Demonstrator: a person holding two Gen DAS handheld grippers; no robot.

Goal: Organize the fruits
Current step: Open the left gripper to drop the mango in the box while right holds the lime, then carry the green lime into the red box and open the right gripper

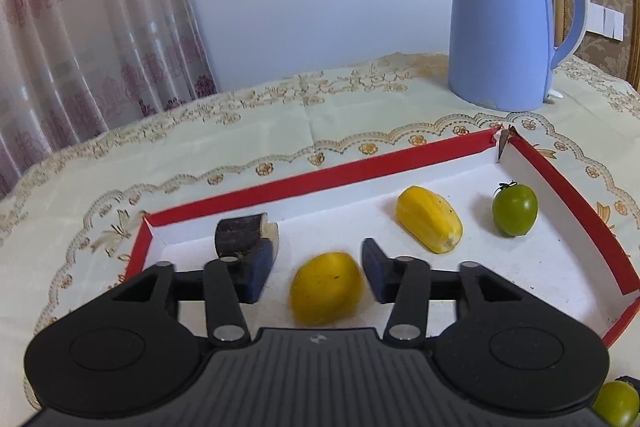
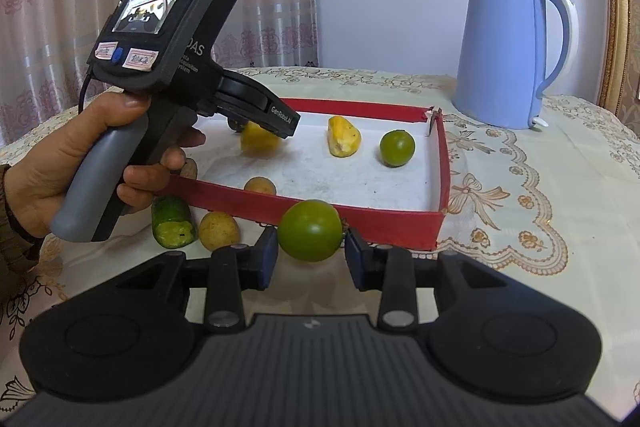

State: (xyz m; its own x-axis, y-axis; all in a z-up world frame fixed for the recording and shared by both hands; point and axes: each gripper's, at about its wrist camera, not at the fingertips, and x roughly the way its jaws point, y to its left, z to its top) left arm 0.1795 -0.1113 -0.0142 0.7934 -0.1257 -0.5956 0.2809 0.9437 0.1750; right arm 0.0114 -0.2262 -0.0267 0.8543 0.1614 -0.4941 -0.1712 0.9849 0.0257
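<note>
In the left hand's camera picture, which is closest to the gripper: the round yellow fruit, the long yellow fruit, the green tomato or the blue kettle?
1. Round yellow fruit, between the left gripper's open fingers.
2. Long yellow fruit, farther right.
3. Green tomato, by the tray's right wall.
4. Blue kettle, behind the red tray.

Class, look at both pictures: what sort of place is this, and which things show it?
Probably a room in a home: a table under an embroidered tablecloth, patterned curtains behind it, and a blue electric kettle standing on the table.

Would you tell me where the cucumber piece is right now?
In the right wrist view, the cucumber piece lies on the tablecloth outside the red tray, near its left corner, beside a small brown fruit.
</note>
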